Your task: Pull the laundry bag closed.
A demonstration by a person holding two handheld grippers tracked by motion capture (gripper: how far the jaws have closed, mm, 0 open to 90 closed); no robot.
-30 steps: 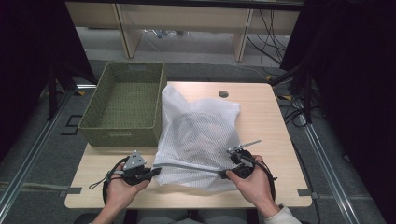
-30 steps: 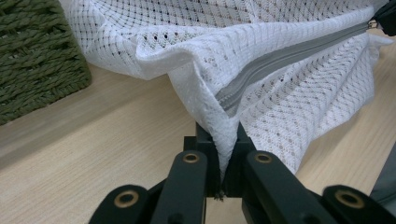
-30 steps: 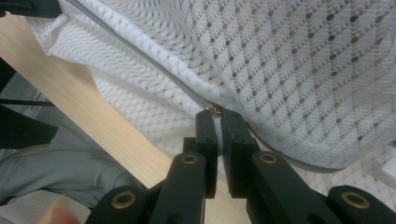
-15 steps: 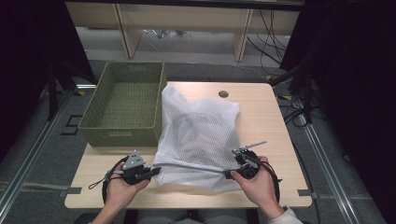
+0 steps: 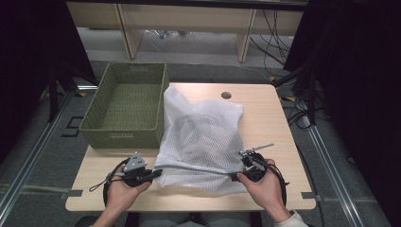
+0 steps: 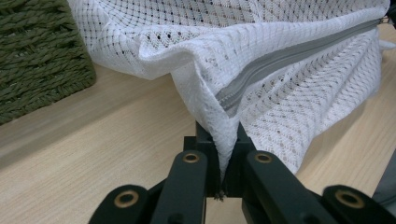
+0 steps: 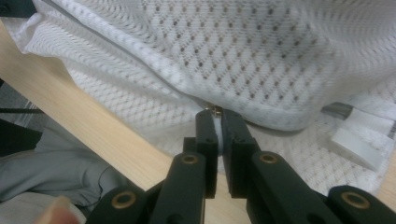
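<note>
A white mesh laundry bag [image 5: 203,137] lies on the wooden table [image 5: 274,123], and a grey zipper [image 5: 194,168] runs along its near edge. My left gripper [image 5: 158,172] is shut on the bag's left corner where the zipper ends. In the left gripper view the mesh [image 6: 261,28] is pinched between the jaws of the left gripper [image 6: 219,140], and the zipper [image 6: 289,53] stretches away to the right. My right gripper [image 5: 235,176] is at the zipper's right end. In the right gripper view the right gripper [image 7: 215,116] is shut on the small metal zipper pull [image 7: 215,109] under the mesh [image 7: 261,51].
A green woven basket [image 5: 123,137] stands at the table's left, touching the bag, and its wall [image 6: 37,56] is close to my left gripper. A white label [image 7: 355,140] sticks out of the bag beside my right gripper. A cable hole [image 5: 226,95] is in the far tabletop.
My right gripper has edged slightly to the right along the near edge of the bag. The left gripper and the bag have stayed put.
</note>
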